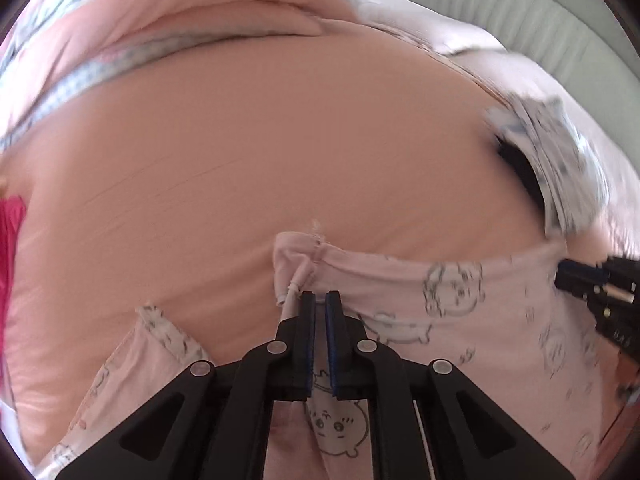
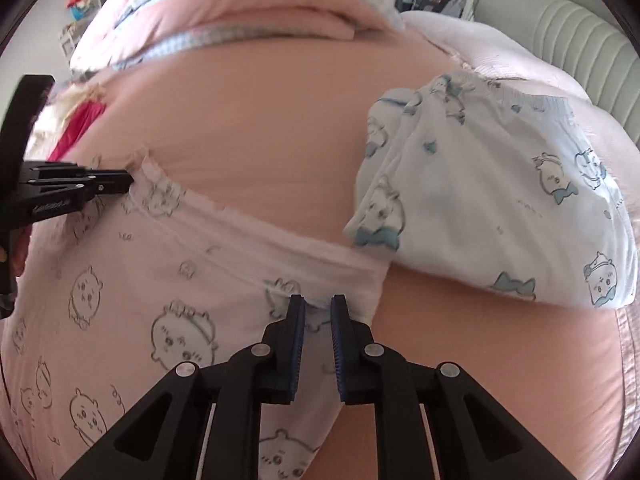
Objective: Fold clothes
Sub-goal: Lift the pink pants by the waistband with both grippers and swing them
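Observation:
A pale pink garment (image 2: 132, 280) printed with cartoon faces lies spread on a peach bed sheet (image 1: 248, 168). My left gripper (image 1: 320, 300) is shut on one end of its gathered top hem, where a seam and cord bunch up. In the right wrist view the left gripper (image 2: 130, 179) pinches that end at the far left. My right gripper (image 2: 318, 304) grips the hem's other end, its jaws slightly apart with a fold of cloth pressed between them. It also shows as the black right gripper (image 1: 562, 276) at the right edge of the left wrist view. The hem runs fairly straight between the two.
A white garment with blue cartoon prints (image 2: 500, 184) lies crumpled to the right of the pink one. A folded peach and checked quilt (image 2: 256, 12) lies at the back. A magenta cloth (image 2: 78, 124) sits at the left. A ribbed grey-green headboard (image 2: 572, 36) borders the far right.

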### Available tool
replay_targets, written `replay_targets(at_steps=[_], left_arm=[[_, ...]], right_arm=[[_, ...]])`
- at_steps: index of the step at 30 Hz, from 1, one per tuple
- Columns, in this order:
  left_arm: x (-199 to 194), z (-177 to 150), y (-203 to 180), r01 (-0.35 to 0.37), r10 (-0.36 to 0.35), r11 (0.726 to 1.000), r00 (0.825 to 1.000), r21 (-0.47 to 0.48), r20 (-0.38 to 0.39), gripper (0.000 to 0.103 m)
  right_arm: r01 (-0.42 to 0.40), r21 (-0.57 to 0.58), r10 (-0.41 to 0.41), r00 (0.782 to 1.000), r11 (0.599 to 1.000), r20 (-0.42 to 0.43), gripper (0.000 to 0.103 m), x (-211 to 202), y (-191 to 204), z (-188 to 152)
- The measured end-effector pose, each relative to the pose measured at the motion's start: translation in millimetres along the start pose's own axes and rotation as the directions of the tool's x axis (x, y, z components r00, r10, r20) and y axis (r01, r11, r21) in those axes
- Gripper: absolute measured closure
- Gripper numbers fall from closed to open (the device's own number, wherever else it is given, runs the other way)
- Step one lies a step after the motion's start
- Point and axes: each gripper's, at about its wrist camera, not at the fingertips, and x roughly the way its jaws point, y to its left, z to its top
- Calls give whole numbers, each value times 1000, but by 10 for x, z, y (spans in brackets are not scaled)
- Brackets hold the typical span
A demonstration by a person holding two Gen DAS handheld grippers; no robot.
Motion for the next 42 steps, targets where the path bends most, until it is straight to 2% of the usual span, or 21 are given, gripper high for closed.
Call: replay_targets(at_steps=[2,5,7,10,13,15,19,20,23,25,26,29,31,33,35,39,42], left_arm=[[-51,20,-62,-40,40,999,999,11,18,97],[-273,-73,-154,-12,11,1000,998,14,57,97],[-474,-229,-249,25,-25,1000,998,10,64,97],[-733,-574,-399,68,-68,998,997,-9,38,97],[-959,-1074,-557,63,-63,997,998,-44,7,97],[-1074,-1401,-620,38,-40,996,999,-77,-23,97],[-1332,-2020,-669,80,-93,973,994,-215,-54,97],[-1399,-2181,-717,78,-96,970,993,-232,-67,97],[-1582,-2558,-749,39,-66,963,994,-267,-92,97],[-1712,-2777,-724,39,-67,954,994,-299,-83,97],[-1756,-2859,-703,27,-54,952,995,-305,-79,97],[-1876,-3045,-621,7,-28,946,998,-323,-62,97],[-1945,-3119,-563,35,-48,939,998,-343,-30,97],[-1979,-3218,-534,42,-50,932,999,-361,-12,97],[-1970,-3269,-552,33,-41,933,999,-358,-15,97],[-1995,-3320,-581,3,-12,938,1000,-347,-23,97],[-2078,-3440,-483,2,-5,922,1000,-386,-7,97]], right_arm=[[135,31,-135,991,990,18,88,37,-122,32],[20,166,-15,999,986,-31,88,49,-372,67],[-79,198,85,996,977,-23,88,-24,-392,83],[-76,103,77,997,992,-5,88,-121,-213,98],[-114,42,115,993,993,-9,88,-208,-25,12],[-147,9,148,989,989,-31,88,-292,174,-128],[-217,-33,214,973,975,-84,88,-584,562,-421],[-254,-30,251,964,967,-84,87,-724,662,-558],[-346,1,345,934,938,-91,75,-1097,970,-975],[-386,-1,384,918,922,-98,74,-1290,1161,-1338],[-386,-21,382,918,922,-105,74,-1391,1249,-1565],[-374,-146,360,926,916,-114,74,-1633,1525,-1968],[-330,-213,313,943,920,-108,74,-1676,1658,-2153],[-245,-242,230,969,939,-89,74,-1643,1647,-2272],[-150,-248,136,988,957,-70,74,-1661,1556,-2392],[-65,-194,56,997,979,-53,74,-1718,1295,-2448],[-74,-85,68,995,994,-70,72,-1718,1059,-2437]])
